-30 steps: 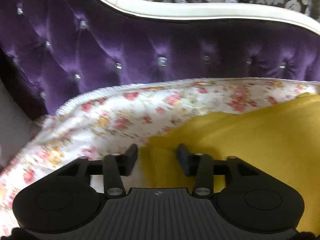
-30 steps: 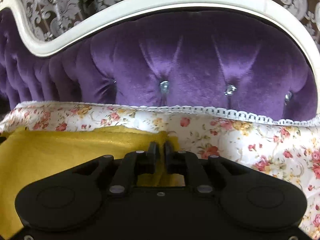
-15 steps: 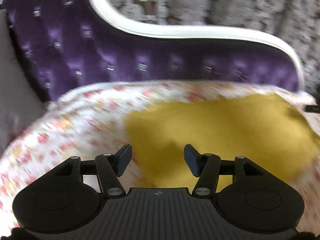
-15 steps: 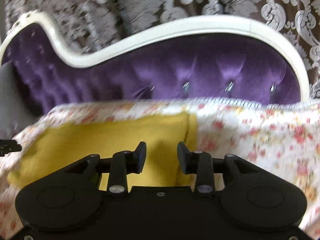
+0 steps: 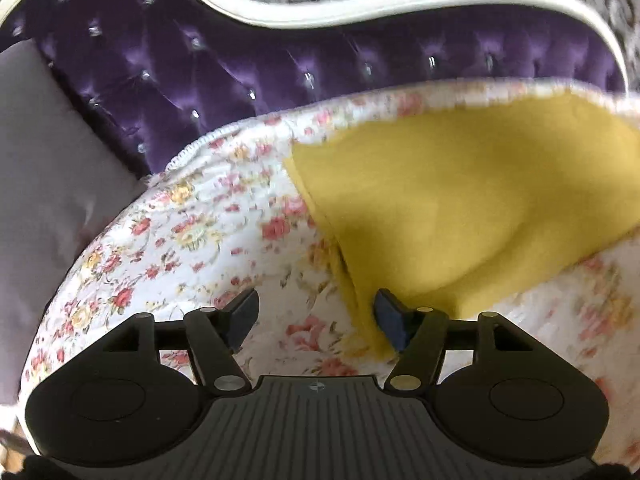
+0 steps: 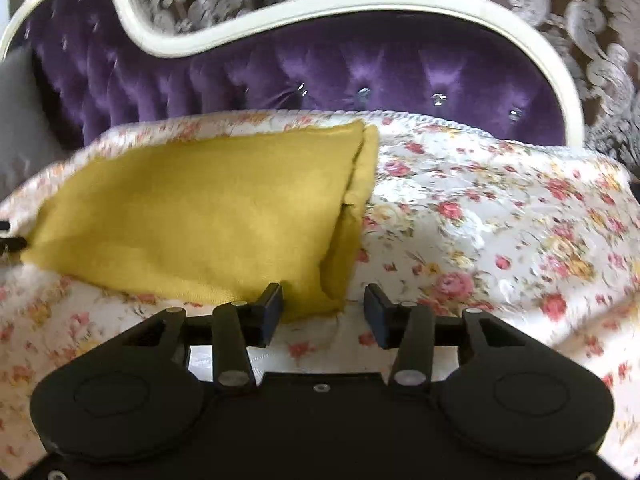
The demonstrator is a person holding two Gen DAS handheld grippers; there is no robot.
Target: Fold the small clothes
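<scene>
A mustard-yellow cloth [image 5: 460, 200] lies folded over on the floral bed cover [image 5: 192, 240]; it also shows in the right wrist view [image 6: 200, 208], with a second layer peeking out along its right edge. My left gripper [image 5: 316, 314] is open and empty, just off the cloth's near left corner. My right gripper [image 6: 323, 308] is open and empty, with the cloth's near right corner lying between and just beyond the fingertips. The tip of the left gripper shows at the left edge of the right wrist view [image 6: 8, 240].
A purple tufted headboard [image 6: 360, 76] with a white frame stands behind the bed. A grey pillow [image 5: 44, 184] lies at the left. Patterned wallpaper [image 6: 580, 8] is behind. The floral cover [image 6: 500, 220] spreads to the right of the cloth.
My right gripper opened and let go of the cloth's edge. Both grippers pulled back from the headboard toward the near edge. The cloth now lies folded and free.
</scene>
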